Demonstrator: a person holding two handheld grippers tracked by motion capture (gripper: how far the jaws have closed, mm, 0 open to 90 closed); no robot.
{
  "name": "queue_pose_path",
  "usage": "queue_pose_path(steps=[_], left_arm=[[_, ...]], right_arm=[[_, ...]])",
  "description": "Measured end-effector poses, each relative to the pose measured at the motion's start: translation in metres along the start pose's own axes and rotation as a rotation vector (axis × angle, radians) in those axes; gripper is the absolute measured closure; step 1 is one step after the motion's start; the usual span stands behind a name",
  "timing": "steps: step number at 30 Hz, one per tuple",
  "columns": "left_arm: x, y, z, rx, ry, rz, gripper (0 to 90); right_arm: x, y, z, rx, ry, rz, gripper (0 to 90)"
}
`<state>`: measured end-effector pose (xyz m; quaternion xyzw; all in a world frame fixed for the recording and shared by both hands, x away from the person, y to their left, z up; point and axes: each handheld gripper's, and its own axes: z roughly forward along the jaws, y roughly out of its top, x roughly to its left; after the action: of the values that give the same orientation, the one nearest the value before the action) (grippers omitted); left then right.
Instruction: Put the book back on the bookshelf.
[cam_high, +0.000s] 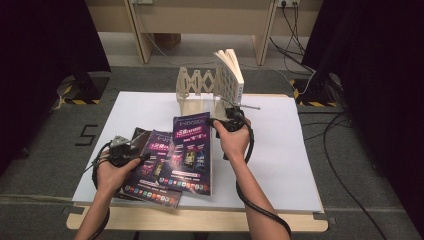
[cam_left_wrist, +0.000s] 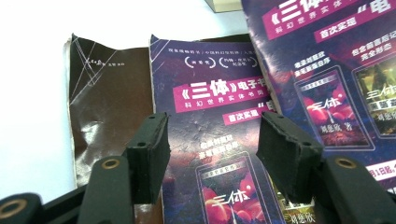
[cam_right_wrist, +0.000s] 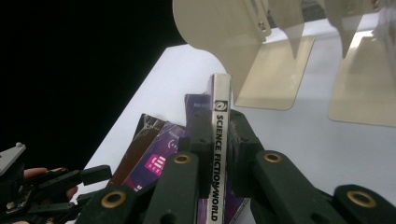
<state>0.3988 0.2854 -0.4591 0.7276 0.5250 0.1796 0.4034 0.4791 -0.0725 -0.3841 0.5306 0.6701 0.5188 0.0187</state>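
Three thin magazines lie fanned out on the white board (cam_high: 280, 150). The top purple one (cam_high: 192, 150) reads SCIENCE FICTION WORLD on its spine (cam_right_wrist: 218, 140). My right gripper (cam_high: 215, 121) (cam_right_wrist: 219, 116) is shut on that spine near its far end, and that edge looks raised a little. My left gripper (cam_high: 142, 156) (cam_left_wrist: 215, 123) hovers open over the middle purple magazine (cam_high: 157, 165) (cam_left_wrist: 210, 93), with nothing between its pads. A brown magazine (cam_high: 137, 135) (cam_left_wrist: 107, 107) pokes out from under it on the left.
A beige folding book rack (cam_high: 197, 85) (cam_right_wrist: 266, 70) stands at the back of the board, and a white book (cam_high: 230, 75) sits upright in its right end. Bare board lies to the right of the magazines. Cables trail on the floor at right.
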Motion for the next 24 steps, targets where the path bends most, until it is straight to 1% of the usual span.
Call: queue_pose_path(steps=[6, 7, 8, 11, 13, 15, 16, 18, 24], left_arm=[[0.002, -0.002, 0.0, -0.002, 0.006, -0.006, 42.6], [0.002, -0.002, 0.0, -0.003, 0.007, -0.009, 42.6], [0.002, -0.002, 0.0, -0.003, 0.007, -0.009, 42.6], [0.001, -0.001, 0.001, -0.006, 0.007, -0.009, 42.6], [0.001, -0.001, 0.001, -0.009, 0.006, -0.01, 42.6], [0.001, -0.001, 0.001, -0.007, 0.009, -0.01, 42.7], [0.001, -0.001, 0.002, -0.009, 0.008, -0.012, 42.7], [0.001, -0.001, 0.002, -0.009, 0.007, -0.011, 42.7], [0.003, 0.0, 0.0, -0.02, 0.011, -0.017, 42.7]], right_arm=[[-0.003, 0.001, -0.008, -0.02, -0.007, -0.01, 83.6], [-0.003, 0.001, -0.011, -0.034, -0.016, -0.022, 83.6], [-0.003, 0.001, -0.011, -0.034, -0.016, -0.022, 83.6], [0.0, 0.003, -0.019, -0.063, -0.013, -0.038, 83.7], [0.0, 0.003, -0.021, -0.069, -0.014, -0.043, 83.7], [0.004, 0.007, -0.028, -0.089, -0.019, -0.055, 83.7], [0.004, 0.007, -0.028, -0.089, -0.019, -0.055, 83.7], [0.005, 0.01, -0.032, -0.107, -0.021, -0.068, 83.7], [0.007, 0.014, -0.04, -0.15, -0.033, -0.078, 83.8]])
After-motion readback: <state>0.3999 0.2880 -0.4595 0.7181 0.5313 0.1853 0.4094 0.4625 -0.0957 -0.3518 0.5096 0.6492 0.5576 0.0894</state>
